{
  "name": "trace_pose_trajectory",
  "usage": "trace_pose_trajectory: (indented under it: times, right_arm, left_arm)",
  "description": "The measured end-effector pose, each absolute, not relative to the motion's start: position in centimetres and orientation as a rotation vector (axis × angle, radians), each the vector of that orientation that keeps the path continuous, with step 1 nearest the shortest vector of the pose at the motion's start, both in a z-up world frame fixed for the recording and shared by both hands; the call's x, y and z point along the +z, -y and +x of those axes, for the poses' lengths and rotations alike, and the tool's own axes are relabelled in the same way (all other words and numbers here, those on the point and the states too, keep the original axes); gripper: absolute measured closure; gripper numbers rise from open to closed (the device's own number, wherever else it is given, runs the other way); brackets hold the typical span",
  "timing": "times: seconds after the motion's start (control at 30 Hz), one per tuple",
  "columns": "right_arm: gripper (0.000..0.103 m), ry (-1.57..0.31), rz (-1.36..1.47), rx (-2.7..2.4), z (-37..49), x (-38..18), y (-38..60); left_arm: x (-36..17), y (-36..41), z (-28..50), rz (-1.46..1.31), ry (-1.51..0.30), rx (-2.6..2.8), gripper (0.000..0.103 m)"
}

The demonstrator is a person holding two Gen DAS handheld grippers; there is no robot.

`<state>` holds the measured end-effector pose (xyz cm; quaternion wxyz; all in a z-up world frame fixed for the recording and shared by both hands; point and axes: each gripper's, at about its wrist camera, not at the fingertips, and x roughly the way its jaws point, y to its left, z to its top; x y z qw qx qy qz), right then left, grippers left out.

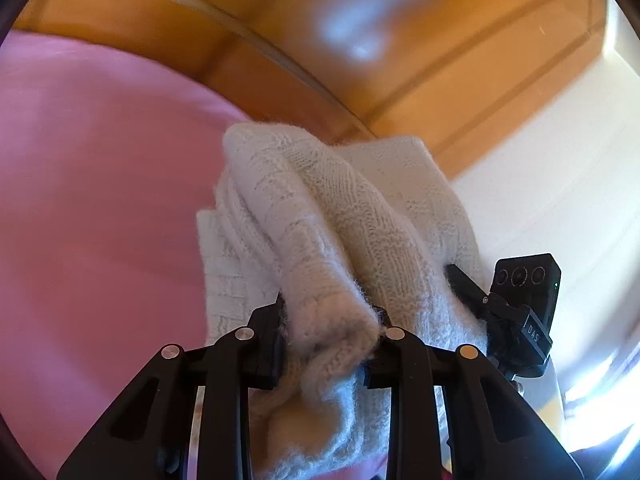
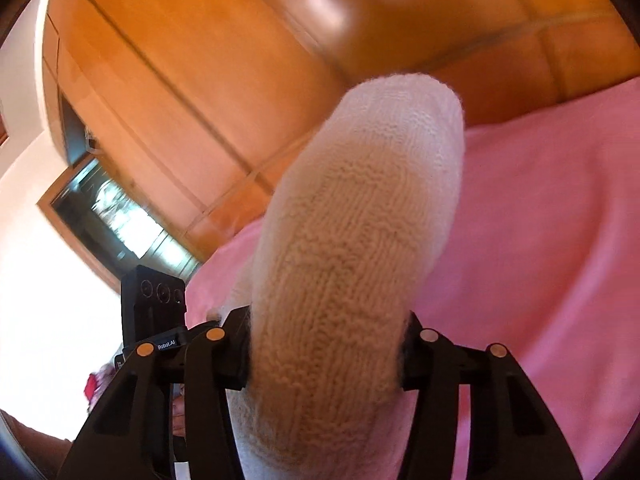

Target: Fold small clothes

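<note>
- Left tool (image 1: 330, 340) clamped on a bunched edge of the knit (image 1: 320, 208).
- Right tool (image 2: 326, 354) clamped on a thick fold of the same knit (image 2: 360, 208).
- Knit lifted above the pink bed (image 2: 540, 220), long axis running forward from both tools, each equally near.
- Next, probably: lowering forward onto the bed.

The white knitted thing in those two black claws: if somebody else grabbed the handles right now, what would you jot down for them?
Left gripper: shut on a bunched fold of the white knit garment.
Right gripper: shut on a thicker roll of the same knit.
Where: the garment hangs lifted between both grippers above the pink bedcover; wooden panelling behind.
Done: both ends gripped and raised.
Left: probably lay it on the pink cover and fold it; no neat fold shows yet.
</note>
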<state>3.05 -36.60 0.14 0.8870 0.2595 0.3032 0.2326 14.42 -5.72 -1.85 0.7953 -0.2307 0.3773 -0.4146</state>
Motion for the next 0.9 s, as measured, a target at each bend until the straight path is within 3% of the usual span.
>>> trace_pose_trajectory:
  times: [0.13,0.23,0.3,0.33,0.37,0.4,0.5,0.6,0.67,0.73,0.83,0.9]
  right_arm:
    - [0.054,-0.626,0.56,0.358,1.1,-0.2,43.6]
    - [0.05,-0.698,0.619,0.218,0.8,-3.8,48.5]
    - [0.043,-0.784,0.653,0.124,0.7,-7.4,50.3]
    - [0.034,-0.796,0.679,0.109,0.4,-8.9,50.9]
    - [0.018,-0.754,0.712,0.095,-0.5,-10.0,51.6]
    - [0.013,-0.739,0.729,0.079,-1.0,-10.3,51.9]
    - [0.011,-0.71,0.731,0.058,-2.1,-9.6,51.6]
    - [0.012,-0.678,0.595,-0.04,-3.4,-6.9,50.1]
    - [0.026,-0.635,0.487,-0.062,-4.4,-4.5,48.6]
    - [0.034,-0.621,0.426,-0.069,-5.5,-3.4,47.2]
    - [0.045,-0.662,0.312,-0.07,-6.2,-3.9,43.6]
    - [0.045,-0.776,0.255,-0.093,-5.1,-6.5,41.6]
  left_arm:
    - [-0.7,14.6,15.4,-0.371,-0.832,-0.978,0.077]
    - [-2.3,20.7,16.8,-0.224,-0.905,-0.934,0.077]
    - [-4.8,24.1,17.4,-0.097,-0.974,-0.849,0.074]
    - [-5.4,24.8,17.4,-0.084,-0.975,-0.842,0.072]
    - [-5.6,25.2,17.1,-0.073,-0.955,-0.838,0.069]
    - [-5.4,25.4,16.8,-0.049,-0.938,-0.818,0.067]
    - [-4.4,25.5,15.7,-0.001,-0.9,-0.773,0.066]
    - [-3.3,24.8,14.9,0.021,-0.835,-0.72,0.066]
    - [-3.3,23.4,13.6,0.028,-0.807,-0.688,0.065]
    - [-4.4,23.3,12.9,0.073,-0.815,-0.646,0.066]
    - [-5.9,22.6,12.7,0.051,-0.826,-0.606,0.062]
    - [-6.3,22.3,12.6,0.037,-0.816,-0.577,0.058]
